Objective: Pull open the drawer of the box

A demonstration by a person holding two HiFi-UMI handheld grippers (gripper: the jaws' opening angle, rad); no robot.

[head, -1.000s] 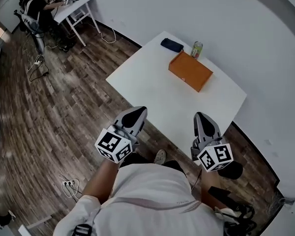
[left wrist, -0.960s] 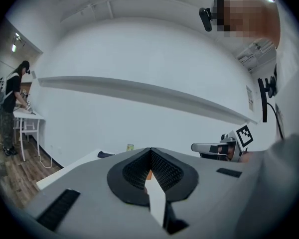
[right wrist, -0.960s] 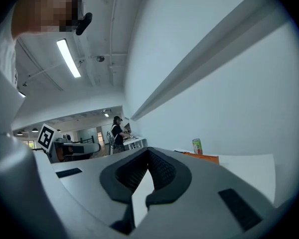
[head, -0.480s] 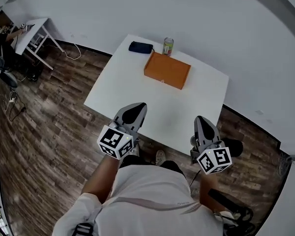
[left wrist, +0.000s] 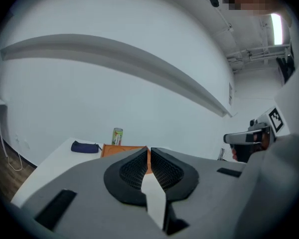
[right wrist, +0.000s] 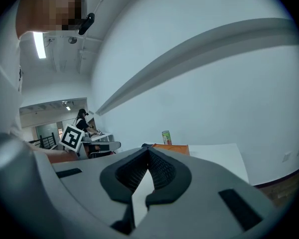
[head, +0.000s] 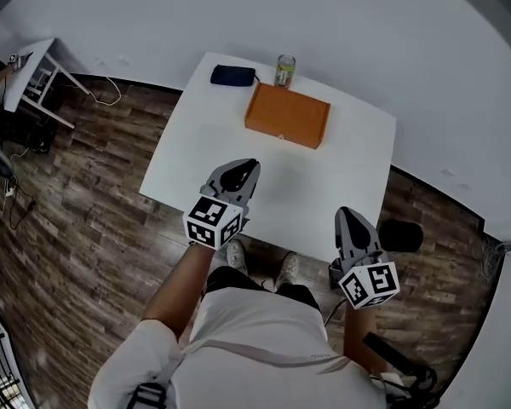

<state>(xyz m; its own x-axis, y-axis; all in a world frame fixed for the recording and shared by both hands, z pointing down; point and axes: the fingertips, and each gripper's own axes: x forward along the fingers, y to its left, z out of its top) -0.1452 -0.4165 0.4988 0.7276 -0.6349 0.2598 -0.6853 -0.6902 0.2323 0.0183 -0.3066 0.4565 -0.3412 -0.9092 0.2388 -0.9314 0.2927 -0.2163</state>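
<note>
The orange box (head: pixel 287 115) lay at the desk's (head: pixel 341 160) far side, just beside a can (head: pixel 285 69). The left hand-held gripper (head: pixel 243 167) and right hand-held gripper (head: pixel 347 214) were each pressed together, empty, well apart from it.

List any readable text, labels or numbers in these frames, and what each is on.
No text is legible in any view.
Can: printed label, too small to read.
Orange box: no print visible.
Dark pouch: no print visible.
Left marker cube, right marker cube: black-and-white square patterns, no letters.
</note>
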